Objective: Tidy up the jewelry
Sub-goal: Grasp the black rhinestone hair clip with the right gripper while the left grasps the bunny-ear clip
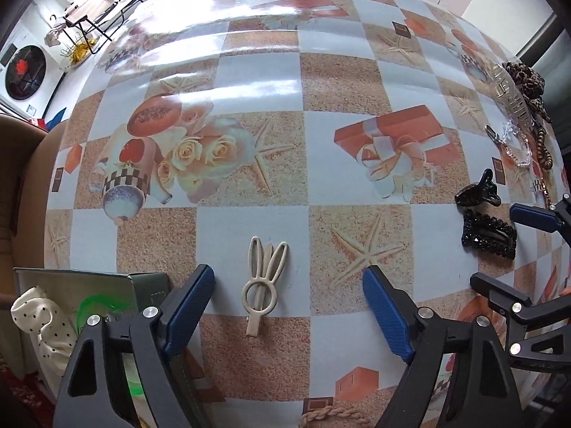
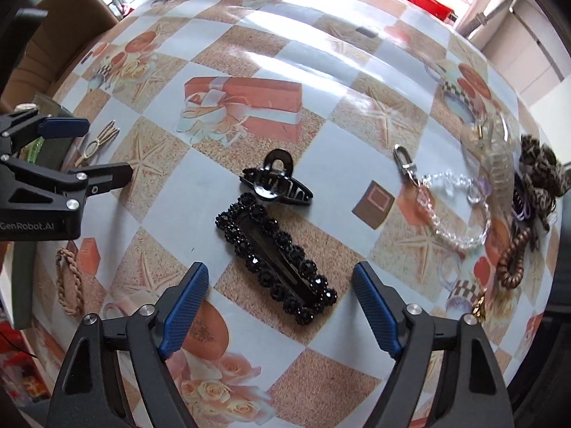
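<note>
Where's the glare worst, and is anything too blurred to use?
Left wrist: window glare streaks the far tablecloth; the cream bunny clip between the open left tongs is sharp. Right wrist: glare washes out the top centre; the beaded black clip is crisp, the clear claw clip at the fisheye edge smears.

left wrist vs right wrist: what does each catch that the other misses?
Left wrist only: green box holding polka-dot cloth.
Right wrist only: braided tan bracelet near the table edge.
Both: cream bunny hair clip between the open left tongs, black beaded snap clip between the open right tongs, black claw clip, clear bead chain, leopard scrunchie.
</note>
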`<state>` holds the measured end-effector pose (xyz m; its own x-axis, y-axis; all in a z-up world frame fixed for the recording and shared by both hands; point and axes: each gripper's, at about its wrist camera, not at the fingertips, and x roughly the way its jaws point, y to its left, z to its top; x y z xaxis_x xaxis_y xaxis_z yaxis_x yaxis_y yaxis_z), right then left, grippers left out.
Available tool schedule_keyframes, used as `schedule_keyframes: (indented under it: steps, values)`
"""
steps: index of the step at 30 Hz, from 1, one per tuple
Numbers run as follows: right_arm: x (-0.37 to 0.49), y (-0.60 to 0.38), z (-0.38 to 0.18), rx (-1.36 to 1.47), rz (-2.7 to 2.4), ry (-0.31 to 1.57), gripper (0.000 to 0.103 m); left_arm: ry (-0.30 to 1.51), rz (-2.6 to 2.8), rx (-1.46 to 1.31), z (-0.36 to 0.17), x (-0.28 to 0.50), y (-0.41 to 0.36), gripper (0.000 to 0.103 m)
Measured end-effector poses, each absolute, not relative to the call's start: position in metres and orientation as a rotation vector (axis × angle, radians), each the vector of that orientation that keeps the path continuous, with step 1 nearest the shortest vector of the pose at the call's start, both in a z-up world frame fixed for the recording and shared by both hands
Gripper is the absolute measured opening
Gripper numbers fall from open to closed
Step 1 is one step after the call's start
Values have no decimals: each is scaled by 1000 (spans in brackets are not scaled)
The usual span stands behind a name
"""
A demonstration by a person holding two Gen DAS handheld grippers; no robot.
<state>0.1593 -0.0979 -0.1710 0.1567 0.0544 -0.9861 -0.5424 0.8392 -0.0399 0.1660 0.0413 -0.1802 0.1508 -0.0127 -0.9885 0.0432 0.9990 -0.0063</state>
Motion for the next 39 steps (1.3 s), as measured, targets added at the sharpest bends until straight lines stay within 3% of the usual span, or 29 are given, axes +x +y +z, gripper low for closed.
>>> schedule_keyframes:
  steps: [5,8,10,11,15,16,17,39]
  values:
    - [156,-87,-167,-431,446,1344,66,1405,-77,45,-176,161,33,66]
    - [153,-82,-163,-421,438,1345,49,1395,-84,48,-174,159,29,48]
    - [151,-83,-161,-411,434,1350,45,1390,-88,48,-173,158,27,27]
    - [151,-84,-160,-405,434,1352,38,1389,-91,49,-172,158,25,27]
    - [140,-93,-153,-365,426,1353,38,1384,-105,38,-167,152,19,21]
    - [137,-95,-151,-355,421,1348,38,1380,-108,32,-165,150,18,11]
    - [135,-96,-148,-334,414,1348,38,1378,-113,21,-163,148,17,9]
    - [103,-134,-127,-68,376,1399,38,1387,-96,100,-149,113,22,10]
